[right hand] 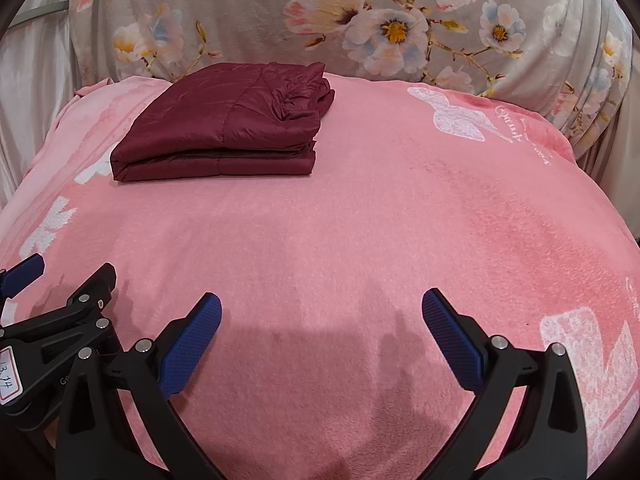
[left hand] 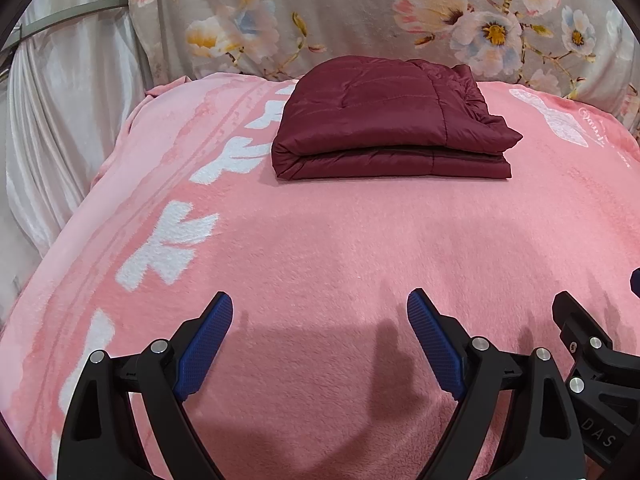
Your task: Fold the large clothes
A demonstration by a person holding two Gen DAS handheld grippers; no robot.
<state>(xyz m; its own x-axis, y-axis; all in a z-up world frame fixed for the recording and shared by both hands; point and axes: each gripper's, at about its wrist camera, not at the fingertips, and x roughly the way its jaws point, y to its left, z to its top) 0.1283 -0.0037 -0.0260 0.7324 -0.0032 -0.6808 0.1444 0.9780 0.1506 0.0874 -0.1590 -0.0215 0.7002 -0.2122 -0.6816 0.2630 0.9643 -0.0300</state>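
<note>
Left wrist view | your left tongs [left hand: 320, 312] and right tongs [right hand: 322, 312] gape wide, empty | jacket [left hand: 384, 120] folded | nudge it and slick layers slide apart

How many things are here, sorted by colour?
Maroon: 1, the folded jacket
Pink: 1, the blanket
Grey floral: 1, the cloth
Black and blue: 2, the left gripper and right gripper
Total: 5

folded maroon jacket [left hand: 384, 120]: 1
pink blanket [left hand: 320, 240]: 1
floral cloth [left hand: 360, 12]: 1
grippers: 2, left gripper [left hand: 320, 308], right gripper [right hand: 322, 308]
blue pads [left hand: 208, 344]: 4
</note>
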